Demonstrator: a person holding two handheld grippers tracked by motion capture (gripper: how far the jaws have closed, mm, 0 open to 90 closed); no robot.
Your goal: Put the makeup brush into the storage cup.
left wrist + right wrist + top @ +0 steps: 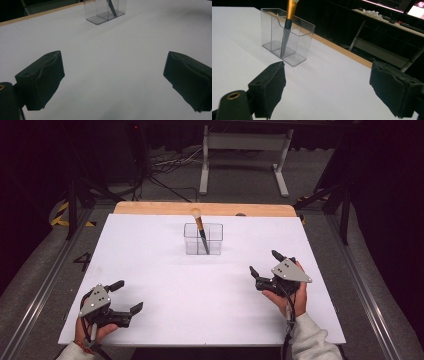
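A clear plastic holder (203,239) with two compartments stands at the far middle of the white table top (160,265). A makeup brush (200,231) with a dark handle, gold ferrule and pale bristles leans in it, bristles up. The holder (287,35) and brush (288,27) lie ahead of my right jaws; the holder (105,11) is far off in the left gripper view. My left gripper (126,296) rests open near the front left edge, nothing between its jaws. My right gripper (264,263) is open at the right, a hand's width from the holder, also empty.
A wooden strip (205,209) borders the table's far edge. Behind it stands a white metal frame (245,157) on the floor with cables (170,165). Dark stands flank the table on both sides.
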